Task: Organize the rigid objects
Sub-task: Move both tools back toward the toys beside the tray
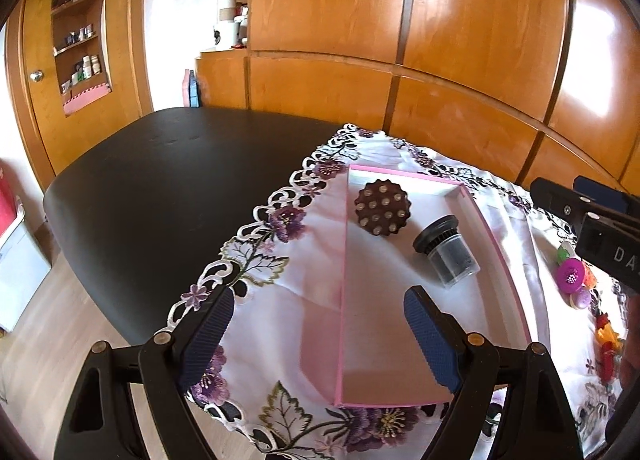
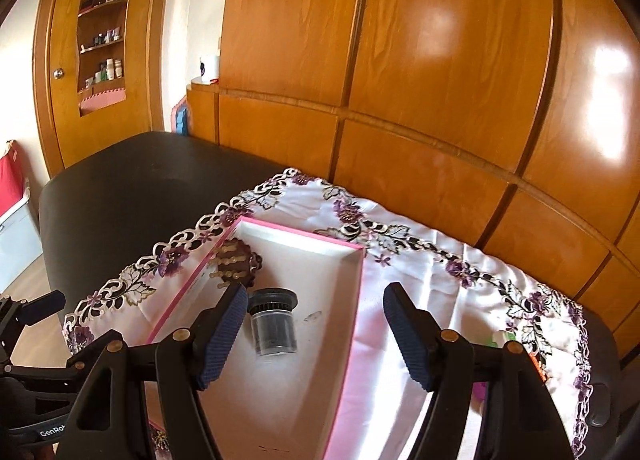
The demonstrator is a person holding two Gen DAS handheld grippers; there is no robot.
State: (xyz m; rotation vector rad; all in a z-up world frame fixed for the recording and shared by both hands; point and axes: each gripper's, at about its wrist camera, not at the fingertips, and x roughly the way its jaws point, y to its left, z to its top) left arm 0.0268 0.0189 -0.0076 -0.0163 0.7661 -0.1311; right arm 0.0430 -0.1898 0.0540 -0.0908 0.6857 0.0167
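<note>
Left wrist view: left gripper, jaws spread and empty, held over the near left wall of the pink box, which lies on the embroidered cloth and holds a brown studded disc at its far end and a black-capped jar on its side; loose colourful small items lie outside the box to its right, under the right gripper's body. Right wrist view: right gripper, jaws likewise apart and empty, over the box interior with the jar just ahead of its left finger, long axis running roughly along the fingers; the loose items, mostly hidden behind its right finger, lie nearer this hand, which judging by position should fetch them.
</note>
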